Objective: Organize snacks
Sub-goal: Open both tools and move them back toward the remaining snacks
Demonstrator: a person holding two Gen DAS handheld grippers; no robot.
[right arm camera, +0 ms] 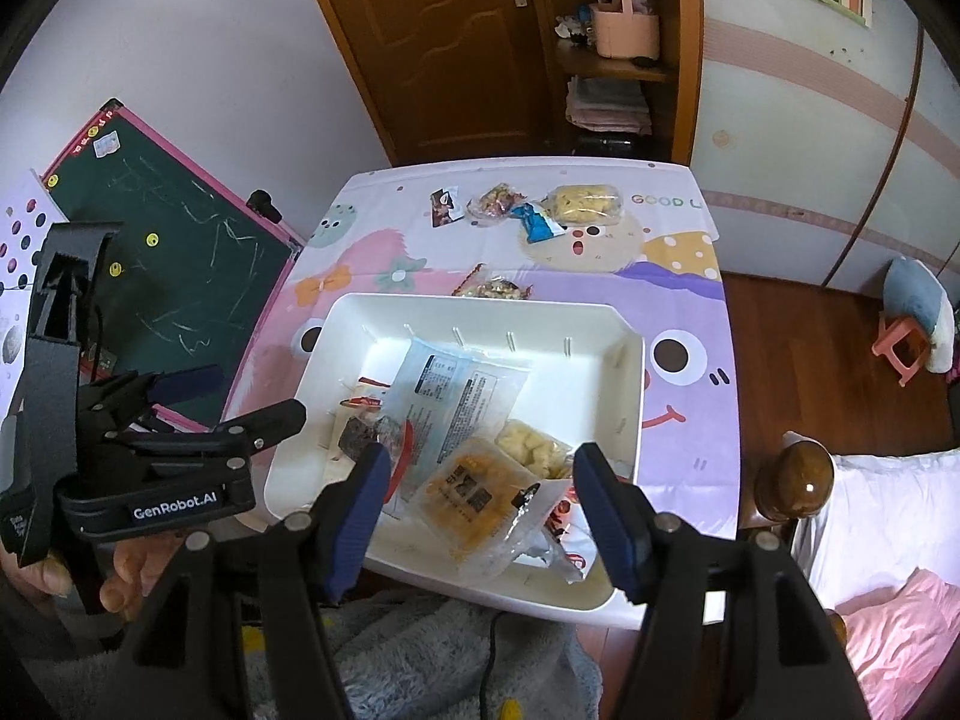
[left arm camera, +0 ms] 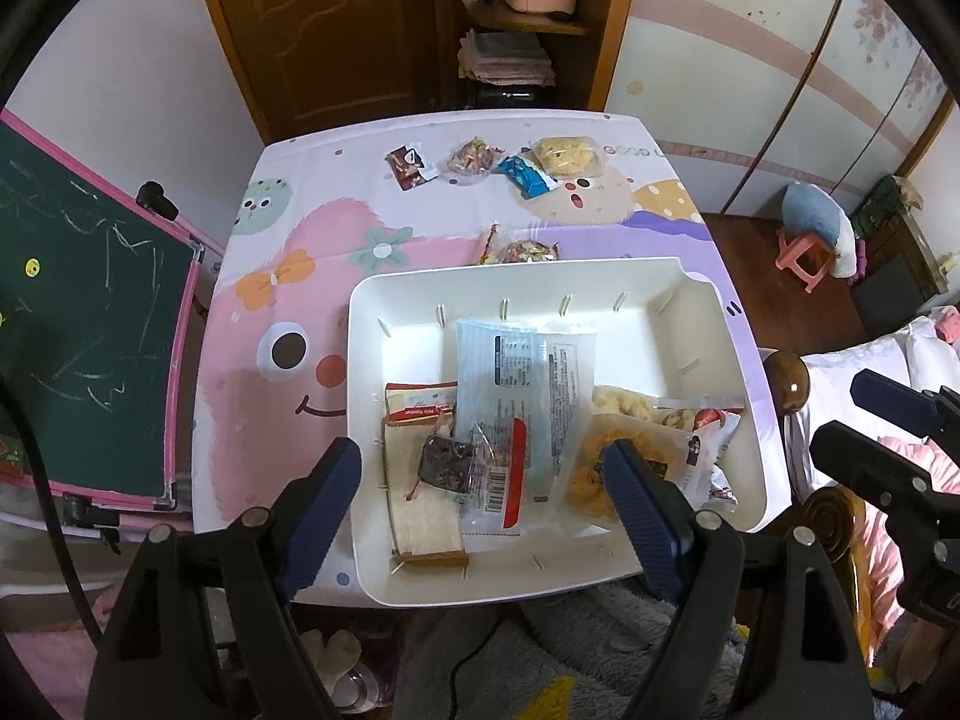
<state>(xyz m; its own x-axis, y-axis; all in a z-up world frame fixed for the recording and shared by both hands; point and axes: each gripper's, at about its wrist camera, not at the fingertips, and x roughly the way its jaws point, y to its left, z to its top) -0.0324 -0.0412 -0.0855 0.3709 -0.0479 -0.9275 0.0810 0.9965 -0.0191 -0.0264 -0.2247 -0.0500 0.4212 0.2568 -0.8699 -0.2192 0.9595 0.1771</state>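
Observation:
A white bin (left arm camera: 510,276) (right arm camera: 630,420) stands at the near edge of the table and holds several snack packs: a large pale blue pack (left arm camera: 522,384) (right arm camera: 456,396), a dark brownie pack (left arm camera: 447,459), a sandwich pack (left arm camera: 420,498) and an orange chip pack (left arm camera: 600,468) (right arm camera: 474,498). More snacks lie on the table: one just behind the bin (left arm camera: 528,252) (right arm camera: 495,288) and several at the far edge (left arm camera: 528,171) (right arm camera: 540,216). My left gripper (left arm camera: 483,495) is open and empty above the bin's near side. My right gripper (right arm camera: 480,507) is open and empty over the orange pack.
The table wears a cartoon cloth (left arm camera: 288,276). A green chalkboard (left arm camera: 78,312) stands at the left. A wooden bedpost (right arm camera: 795,480) and bedding are at the right. A door and shelves are behind the table. A pink stool (right arm camera: 900,348) stands on the floor.

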